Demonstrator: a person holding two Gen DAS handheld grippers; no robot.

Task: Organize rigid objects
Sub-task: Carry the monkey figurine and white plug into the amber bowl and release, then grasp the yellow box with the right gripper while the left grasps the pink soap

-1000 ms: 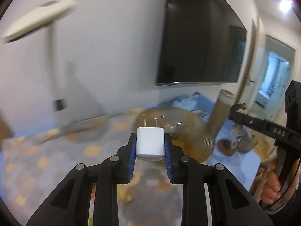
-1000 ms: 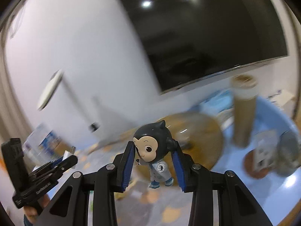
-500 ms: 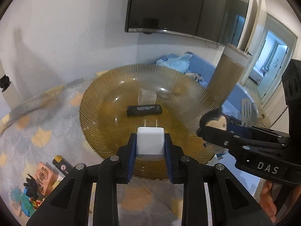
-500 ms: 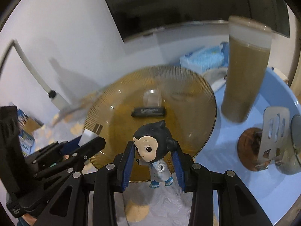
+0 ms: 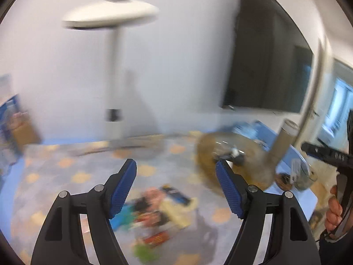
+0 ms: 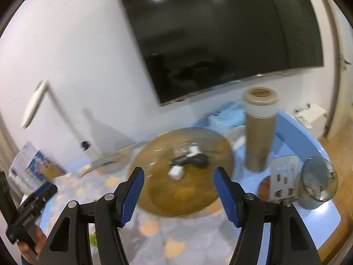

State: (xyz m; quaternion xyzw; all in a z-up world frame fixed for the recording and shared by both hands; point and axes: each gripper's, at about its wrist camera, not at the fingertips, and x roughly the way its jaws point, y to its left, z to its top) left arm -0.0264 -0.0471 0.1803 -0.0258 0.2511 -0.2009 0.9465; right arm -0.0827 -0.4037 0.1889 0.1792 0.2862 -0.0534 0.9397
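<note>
Ribbed amber glass plate (image 6: 154,198) sits on the blue table, just left of a tall tan lidded canister (image 6: 259,130). In the plate: a small white cube charger (image 6: 176,173), a flat black rectangular bar (image 6: 179,161), and a dark-headed toy figure (image 6: 199,158) lying on its side, the three close together near the plate's middle.

Right gripper (image 6: 179,195): jaws spread wide, nothing between the blue pads, held back from the plate. Left gripper (image 5: 175,187): also wide apart and empty, aimed at a loose pile of small colourful items (image 5: 154,212) on the patterned grey-and-orange mat (image 5: 72,172).

Judged progress: three pieces collected in the plate; the pile on the mat looks not yet sorted, so a good share remains.

Left view is heavily smeared: items in the pile cannot be identified or counted. Figure's face is not readable. Right table edge is cut off.
</note>
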